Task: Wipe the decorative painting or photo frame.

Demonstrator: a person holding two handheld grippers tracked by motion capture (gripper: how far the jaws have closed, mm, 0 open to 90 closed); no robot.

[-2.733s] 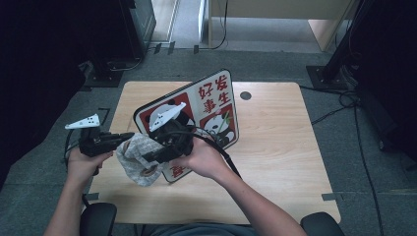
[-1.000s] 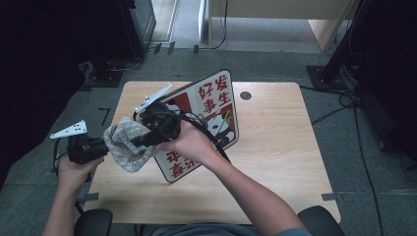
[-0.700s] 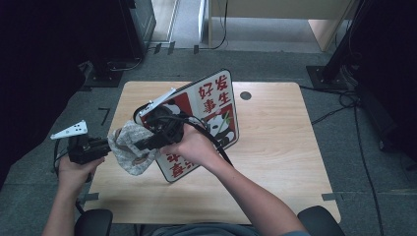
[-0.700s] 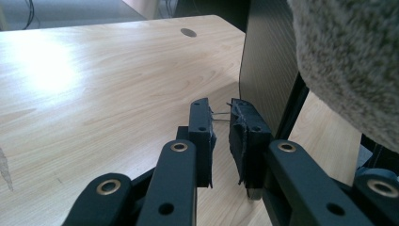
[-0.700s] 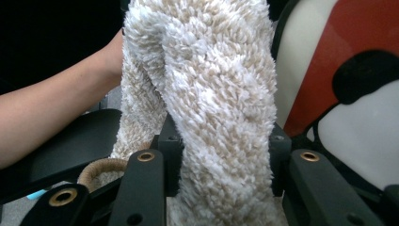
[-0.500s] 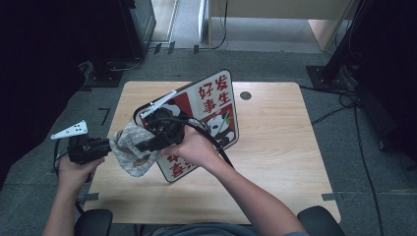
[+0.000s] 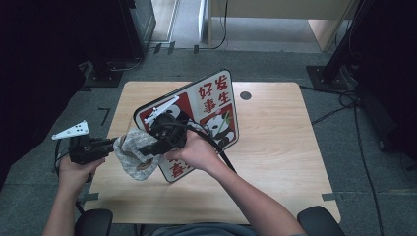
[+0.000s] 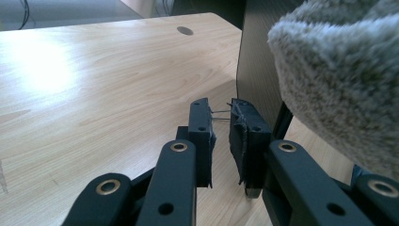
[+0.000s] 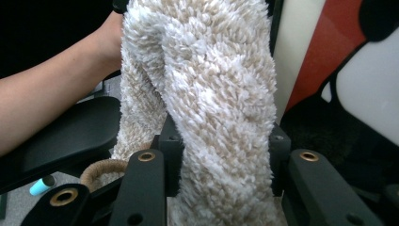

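Observation:
A fluffy beige cloth (image 7: 135, 160) hangs bunched in front of a panda sign board (image 7: 216, 105) that stands tilted on the wooden table (image 7: 275, 147). My right gripper (image 7: 147, 146) is shut on the cloth, and in the right gripper view its pile (image 9: 207, 84) bulges between the jaws, with the board's red and white face (image 9: 339, 61) just behind. To the left, my left gripper (image 7: 112, 146) points at the cloth. Its pads (image 8: 202, 127) stand nearly together with only loose threads between them. Beyond them are the board's dark back (image 8: 256, 56) and the cloth (image 8: 339, 70).
A black cable (image 7: 219, 150) runs from the right gripper along the forearm. A round hole (image 7: 245, 95) lies in the table's far side. Chair armrests (image 7: 93, 223) (image 7: 319, 221) flank the near edge. Stands and cables crowd the floor at the right (image 7: 344, 78).
The left gripper has drawn back to the left, away from the cloth. The right gripper has shifted the cloth slightly over the board's lower left part.

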